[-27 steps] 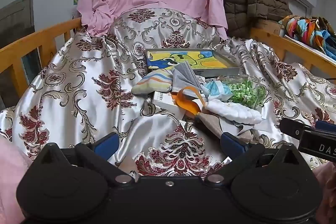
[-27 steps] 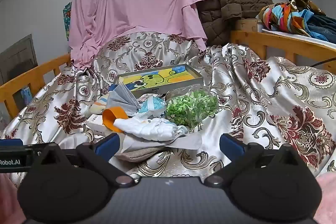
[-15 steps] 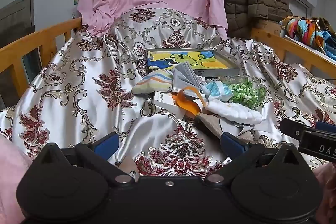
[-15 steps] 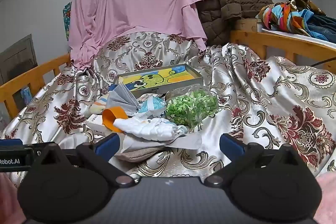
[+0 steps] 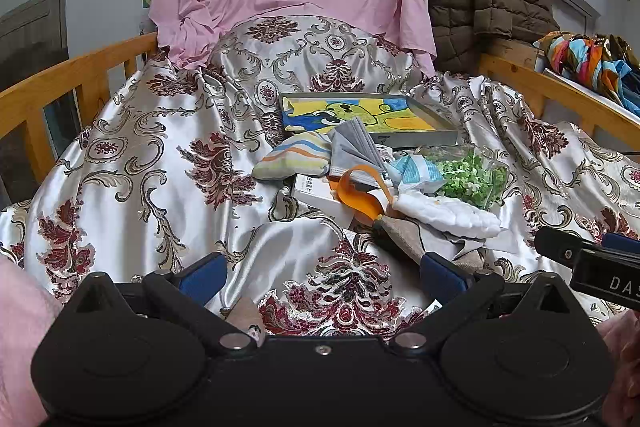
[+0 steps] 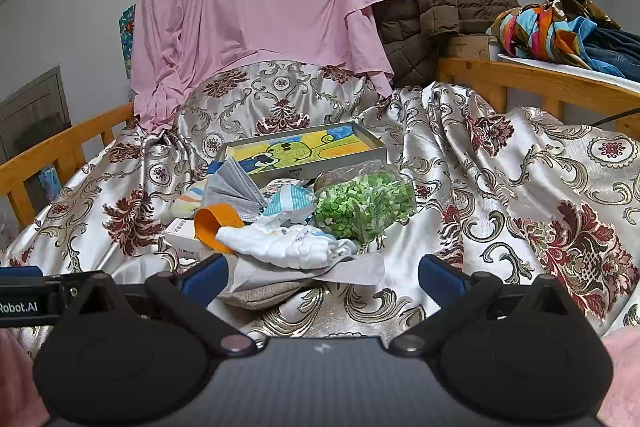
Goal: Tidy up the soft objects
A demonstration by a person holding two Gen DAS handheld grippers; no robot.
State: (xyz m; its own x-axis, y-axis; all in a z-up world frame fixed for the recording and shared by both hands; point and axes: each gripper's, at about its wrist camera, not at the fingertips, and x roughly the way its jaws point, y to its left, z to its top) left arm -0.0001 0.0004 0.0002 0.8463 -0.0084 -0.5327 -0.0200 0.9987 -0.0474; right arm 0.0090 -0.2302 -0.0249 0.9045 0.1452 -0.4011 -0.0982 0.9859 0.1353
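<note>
A heap of soft things lies on the patterned satin cover: a white cloth bundle [image 5: 448,213] [image 6: 280,245], a grey face mask [image 5: 354,151] [image 6: 232,189], a striped little pillow [image 5: 294,157], an orange band [image 5: 356,193] [image 6: 218,223], a beige cloth [image 5: 416,239] [image 6: 260,291] and a light blue wrapped piece [image 6: 290,201]. My left gripper [image 5: 322,273] is open, short of the heap, with only the cover between its fingers. My right gripper [image 6: 322,273] is open too, its left pad beside the beige cloth.
A shallow tray with a yellow cartoon picture [image 5: 424,141] [image 6: 304,151] sits behind the heap. A clear bag of green bits [image 6: 364,205] and a small white box [image 5: 316,193] lie in it. Wooden rails [image 5: 80,75] [image 6: 532,83] run along both sides.
</note>
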